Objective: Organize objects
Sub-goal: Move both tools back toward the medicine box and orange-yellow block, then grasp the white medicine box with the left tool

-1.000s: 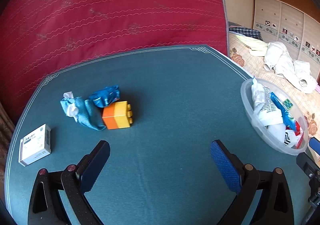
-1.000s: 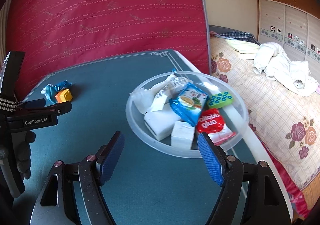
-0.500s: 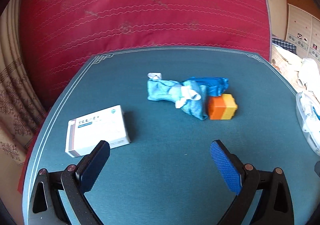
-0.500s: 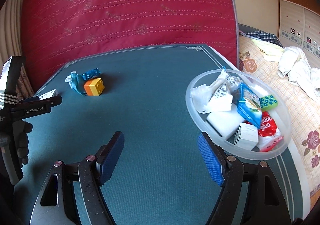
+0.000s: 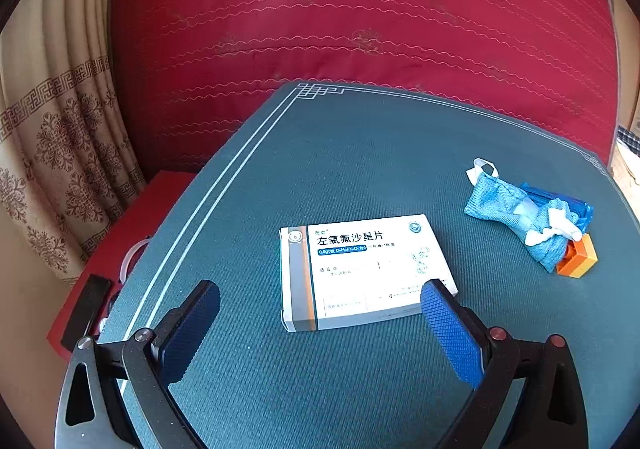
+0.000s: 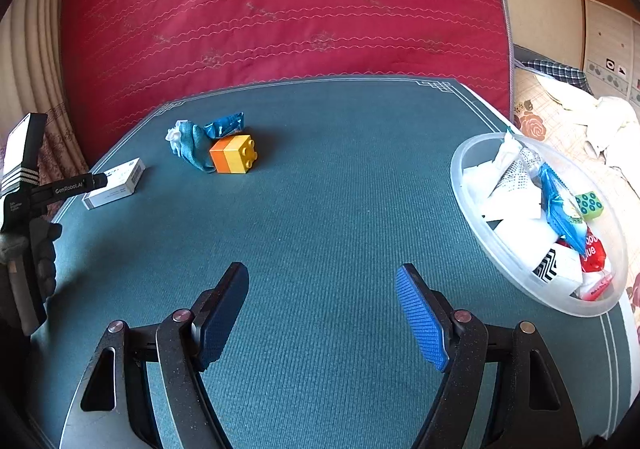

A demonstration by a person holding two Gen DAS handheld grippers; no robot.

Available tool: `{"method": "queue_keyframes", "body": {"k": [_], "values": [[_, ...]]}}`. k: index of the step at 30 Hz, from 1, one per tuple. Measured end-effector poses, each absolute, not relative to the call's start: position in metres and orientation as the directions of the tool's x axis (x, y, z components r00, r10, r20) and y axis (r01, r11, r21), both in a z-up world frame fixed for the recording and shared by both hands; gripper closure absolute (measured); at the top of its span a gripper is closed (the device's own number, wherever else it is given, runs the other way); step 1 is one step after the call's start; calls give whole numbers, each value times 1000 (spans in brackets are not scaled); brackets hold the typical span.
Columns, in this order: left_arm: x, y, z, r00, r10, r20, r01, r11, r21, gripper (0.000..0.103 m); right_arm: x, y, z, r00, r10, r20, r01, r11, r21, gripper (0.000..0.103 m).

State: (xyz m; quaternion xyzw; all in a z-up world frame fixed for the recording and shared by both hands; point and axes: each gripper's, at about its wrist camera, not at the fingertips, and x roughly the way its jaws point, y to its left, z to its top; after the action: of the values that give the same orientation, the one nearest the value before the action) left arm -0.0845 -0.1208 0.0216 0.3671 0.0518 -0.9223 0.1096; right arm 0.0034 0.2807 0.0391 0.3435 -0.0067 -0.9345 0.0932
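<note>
1. One flat white cardboard medicine box [image 5: 366,271] with blue print and a grey-and-orange end stripe lies on the teal ribbed worktop [image 5: 340,389], between and just ahead of the left gripper [image 5: 320,313], whose blue textured fingers [image 5: 452,333] are spread wide and grasp nothing.
2. One crumpled blue cloth pouch [image 6: 192,143] with white ties, one shiny blue foil packet [image 6: 226,123] and one orange-and-yellow studded plastic brick [image 6: 234,154] sit bunched together to the right of the box.
3. The right gripper [image 6: 322,313] hovers over bare worktop, fingers released.
4. One round translucent plastic bowl [image 6: 472,173] at the worktop's right edge holds several packets.
</note>
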Motion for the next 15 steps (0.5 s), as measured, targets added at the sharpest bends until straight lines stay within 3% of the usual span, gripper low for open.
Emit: {"method": "queue_keyframes", "body": {"k": [7,15], "values": [[-97,-122,15,-693,-64,-718,190,-977,-96,1,1,281,41,-745,-183,-641,158,-983,97,26],[-99,-83,14,-697,-20,-717,70,-997,-40,1,-2,288,38,-740,-175,-649,126,-985,122,26]]}}
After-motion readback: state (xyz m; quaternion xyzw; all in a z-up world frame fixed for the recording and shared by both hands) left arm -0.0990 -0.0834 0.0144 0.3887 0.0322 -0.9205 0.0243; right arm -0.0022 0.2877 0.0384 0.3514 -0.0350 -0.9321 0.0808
